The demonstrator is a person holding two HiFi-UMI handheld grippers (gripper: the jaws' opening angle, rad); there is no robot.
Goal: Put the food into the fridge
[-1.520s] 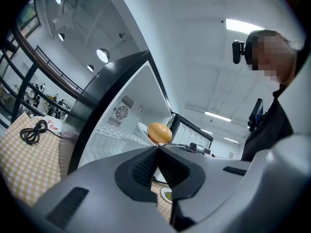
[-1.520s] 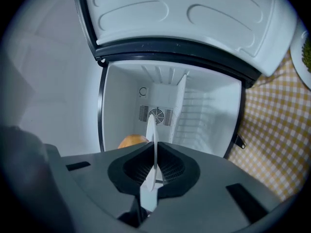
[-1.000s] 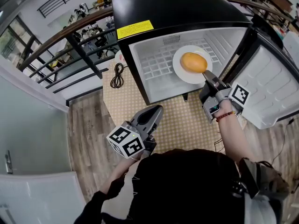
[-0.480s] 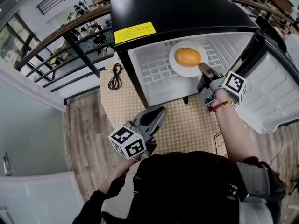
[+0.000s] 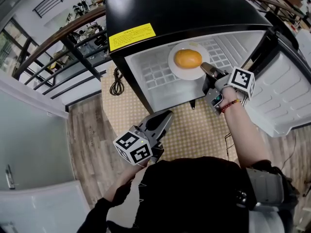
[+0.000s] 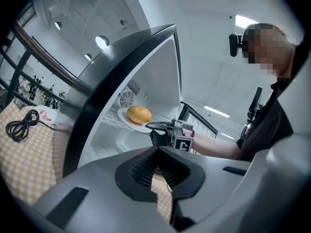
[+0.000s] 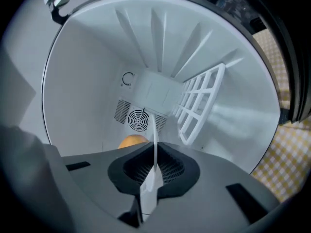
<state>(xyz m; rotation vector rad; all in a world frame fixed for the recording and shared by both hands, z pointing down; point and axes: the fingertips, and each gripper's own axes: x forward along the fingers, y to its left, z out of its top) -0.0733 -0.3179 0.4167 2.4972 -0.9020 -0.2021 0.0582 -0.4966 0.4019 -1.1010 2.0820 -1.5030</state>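
Nearest me, well short of the fridge [image 5: 194, 8], my left hand-held gripper [image 5: 165, 115] hung with its jaws together on nothing. Further on, at the fridge's open mouth, my right hand-held gripper [image 5: 203, 66] pinched the near rim of the plate [image 5: 174, 68]. The food [image 5: 188, 58] sat on the plate straight ahead of those jaws, just inside the fridge above its wire shelf [image 5: 156, 74]. I judged the right hand much the nearer.

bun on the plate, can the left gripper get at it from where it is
Probably yes, with a reach forward: the fridge door stands open and nothing shows between the left gripper and the bun. The right gripper, shut on the plate rim, crowds one side.
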